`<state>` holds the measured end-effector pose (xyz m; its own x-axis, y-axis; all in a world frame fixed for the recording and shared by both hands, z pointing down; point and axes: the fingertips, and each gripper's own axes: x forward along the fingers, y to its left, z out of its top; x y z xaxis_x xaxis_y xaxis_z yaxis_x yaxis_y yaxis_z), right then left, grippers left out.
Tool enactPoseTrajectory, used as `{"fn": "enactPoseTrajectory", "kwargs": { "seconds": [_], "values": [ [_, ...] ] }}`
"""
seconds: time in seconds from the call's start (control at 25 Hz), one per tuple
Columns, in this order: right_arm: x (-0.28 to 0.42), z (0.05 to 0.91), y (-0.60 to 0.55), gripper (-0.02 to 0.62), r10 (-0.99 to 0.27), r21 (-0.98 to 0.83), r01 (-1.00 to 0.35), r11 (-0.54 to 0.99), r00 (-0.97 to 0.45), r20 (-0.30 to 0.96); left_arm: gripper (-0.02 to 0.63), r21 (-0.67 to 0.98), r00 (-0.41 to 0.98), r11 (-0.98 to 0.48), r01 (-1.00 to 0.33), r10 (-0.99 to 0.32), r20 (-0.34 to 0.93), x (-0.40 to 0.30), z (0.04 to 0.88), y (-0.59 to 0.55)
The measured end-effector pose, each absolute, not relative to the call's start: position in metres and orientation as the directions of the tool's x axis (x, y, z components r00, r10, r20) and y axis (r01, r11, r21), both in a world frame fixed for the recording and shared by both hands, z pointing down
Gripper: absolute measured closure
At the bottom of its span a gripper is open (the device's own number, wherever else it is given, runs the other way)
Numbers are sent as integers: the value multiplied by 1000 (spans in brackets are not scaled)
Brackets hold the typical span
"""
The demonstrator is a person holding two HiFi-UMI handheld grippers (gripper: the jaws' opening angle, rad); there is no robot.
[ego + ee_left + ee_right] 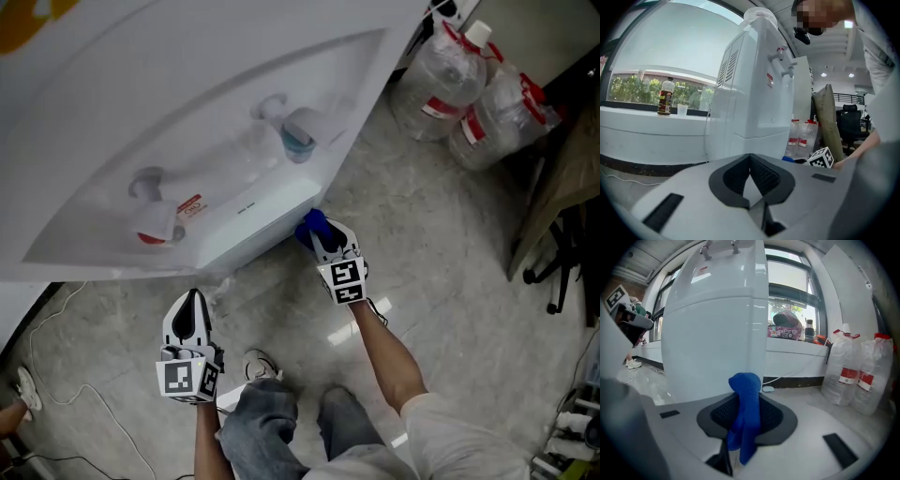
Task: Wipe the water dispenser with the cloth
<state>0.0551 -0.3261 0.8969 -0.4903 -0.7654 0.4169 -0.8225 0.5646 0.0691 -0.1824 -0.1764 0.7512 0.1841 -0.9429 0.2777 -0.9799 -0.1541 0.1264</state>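
Cloth (744, 411), blue, is pinched in my right gripper (317, 234), just beside the white water dispenser's (187, 122) lower front corner. My left gripper (192, 305) hangs apart from the dispenser, jaws together on nothing.

We see the tall white plastic water dispenser (187, 112) cropped top and left, its small red-and-white label (190, 207) unreadable.

White plastic water dispenser (187, 112) standing ahead; clear plastic bottles (450, 80) sitting right of it; blue fabric cloth (311, 225) hanging before its base.
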Motion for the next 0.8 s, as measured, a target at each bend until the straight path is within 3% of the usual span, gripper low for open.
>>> {"fn": "enactPoseTrajectory", "kwargs": {
  "seconds": [0.28, 0.8],
  "values": [
    [35, 910, -291, 480, -738, 44, -807, 588, -514, 436, 594, 128, 150, -118, -985, -947, 283, -192, 753, -162],
    [-160, 944, -156, 480, -417, -96, -505, 858, -794, 442, 594, 113, -71, 109, -988, -952, 296, -272, 753, -77]
  ]
}}
